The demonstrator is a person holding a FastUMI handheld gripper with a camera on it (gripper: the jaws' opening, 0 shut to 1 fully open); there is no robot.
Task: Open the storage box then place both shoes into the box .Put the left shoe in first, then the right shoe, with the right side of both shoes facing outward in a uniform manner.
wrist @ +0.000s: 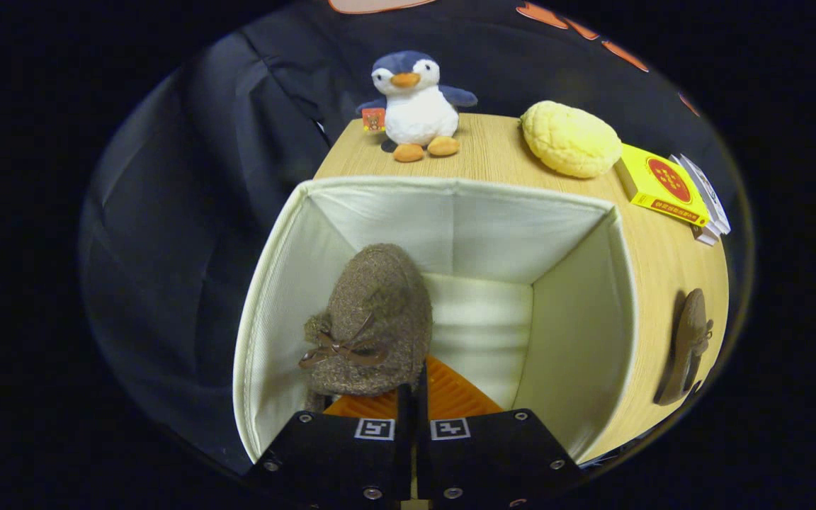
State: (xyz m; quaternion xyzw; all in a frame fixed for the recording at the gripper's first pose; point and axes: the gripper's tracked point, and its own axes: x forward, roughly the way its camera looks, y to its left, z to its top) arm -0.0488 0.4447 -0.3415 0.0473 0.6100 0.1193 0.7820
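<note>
We look down along the claw (pixel 414 400) into the open storage box (pixel 277 283), a cream fabric bin standing on the wooden desk (pixel 670 283). The claw's two fingers are drawn close together with only a thin slit between them, and they appear to pinch the rear edge of the first shoe (pixel 372 319); the contact itself is hidden behind the finger bodies, so we cannot tell for certain whether both press on it.

That shoe, a brown fuzzy slipper with a small brown bow, sits inside the box against its left wall, toe pointing away from us, just ahead of the fingers. The right half of the box floor is bare.

The second shoe (pixel 690 347) lies on the desk outside the box, beside its right wall, well apart from the claw.

Beyond the box: a plush penguin (pixel 415 103) at the far desk edge, a yellow bun-shaped toy (pixel 569 138) to its right, then a yellow packet (pixel 663 185) lying atop some white ones.
</note>
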